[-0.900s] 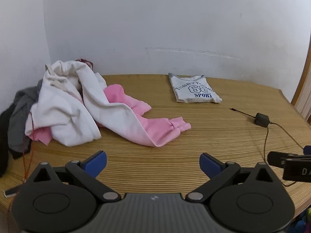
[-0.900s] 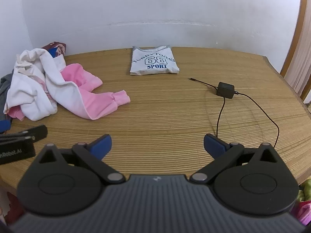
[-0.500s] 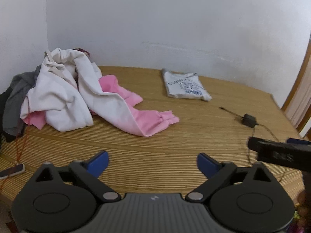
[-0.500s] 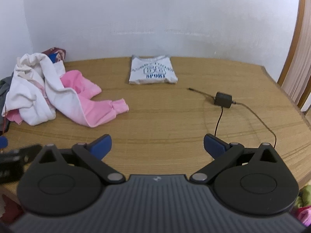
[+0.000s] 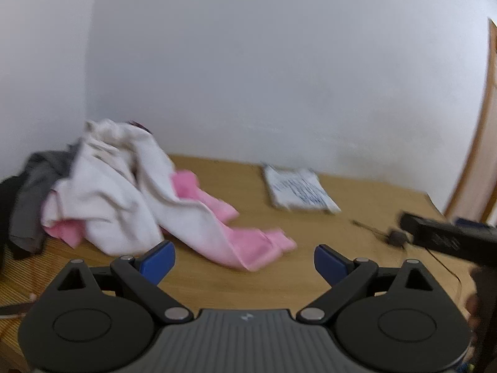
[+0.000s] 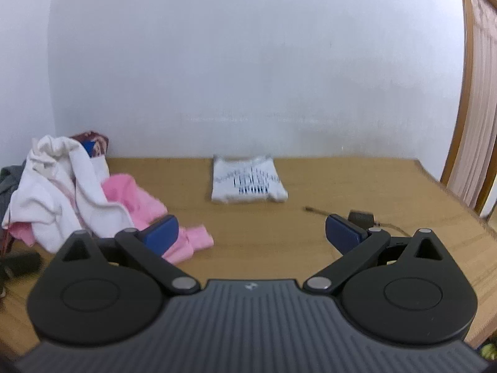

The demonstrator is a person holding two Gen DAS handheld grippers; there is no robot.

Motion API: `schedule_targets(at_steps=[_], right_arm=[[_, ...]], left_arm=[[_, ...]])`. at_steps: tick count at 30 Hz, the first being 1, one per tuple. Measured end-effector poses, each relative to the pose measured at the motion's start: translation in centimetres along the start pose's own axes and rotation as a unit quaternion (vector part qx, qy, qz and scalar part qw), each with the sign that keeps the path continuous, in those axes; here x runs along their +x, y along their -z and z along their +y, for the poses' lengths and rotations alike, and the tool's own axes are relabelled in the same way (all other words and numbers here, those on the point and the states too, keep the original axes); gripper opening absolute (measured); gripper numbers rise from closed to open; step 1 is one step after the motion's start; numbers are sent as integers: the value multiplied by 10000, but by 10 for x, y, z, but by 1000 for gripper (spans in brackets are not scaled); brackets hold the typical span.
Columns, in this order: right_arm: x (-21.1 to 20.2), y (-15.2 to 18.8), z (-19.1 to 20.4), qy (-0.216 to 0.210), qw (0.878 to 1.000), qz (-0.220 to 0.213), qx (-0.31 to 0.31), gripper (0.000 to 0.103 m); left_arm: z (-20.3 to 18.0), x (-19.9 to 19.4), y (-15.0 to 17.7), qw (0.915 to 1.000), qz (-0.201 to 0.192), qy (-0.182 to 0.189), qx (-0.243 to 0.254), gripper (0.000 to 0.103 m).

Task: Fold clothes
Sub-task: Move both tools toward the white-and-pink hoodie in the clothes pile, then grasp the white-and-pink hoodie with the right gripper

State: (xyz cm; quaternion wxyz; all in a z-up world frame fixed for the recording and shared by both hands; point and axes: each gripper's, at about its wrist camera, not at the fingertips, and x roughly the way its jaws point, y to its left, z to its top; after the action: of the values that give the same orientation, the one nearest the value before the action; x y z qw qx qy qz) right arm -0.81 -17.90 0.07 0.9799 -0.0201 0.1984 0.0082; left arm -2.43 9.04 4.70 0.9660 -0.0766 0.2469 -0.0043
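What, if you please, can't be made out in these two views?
- Print on the folded shirt: motion-blurred in both views.
- Grey garment: cut off by the left edge and covered by the white garment.
- Charger: partly behind a fingertip, right view.

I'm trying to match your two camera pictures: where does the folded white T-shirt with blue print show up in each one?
Left wrist view: the folded white T-shirt with blue print lies right of centre, far back on the wooden table near the wall.
Right wrist view: the shirt sits at centre, also by the wall.
Shared landmark: the crumpled pink and white garment, left of the shirt in both.
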Motion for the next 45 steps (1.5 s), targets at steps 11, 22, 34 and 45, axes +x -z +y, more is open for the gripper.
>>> schedule_targets(at_steps=[11, 22, 34, 45], right_arm=[[63, 18, 85, -1496, 9851, 293, -795, 103], [158, 11, 207, -3717, 9140, 478, -1557, 98], [248, 35, 392, -3876, 8868, 642, -2435, 80], [231, -22, 299, -4897, 8578, 1536, 282, 16]], left_arm=[[103, 4, -8, 9908, -502, -1180, 428, 99], [150, -2, 24, 9607, 212, -2714, -541, 99], [187, -65, 47, 9307, 314, -3609, -495, 99], [190, -62, 38, 9434, -188, -3309, -144, 99]])
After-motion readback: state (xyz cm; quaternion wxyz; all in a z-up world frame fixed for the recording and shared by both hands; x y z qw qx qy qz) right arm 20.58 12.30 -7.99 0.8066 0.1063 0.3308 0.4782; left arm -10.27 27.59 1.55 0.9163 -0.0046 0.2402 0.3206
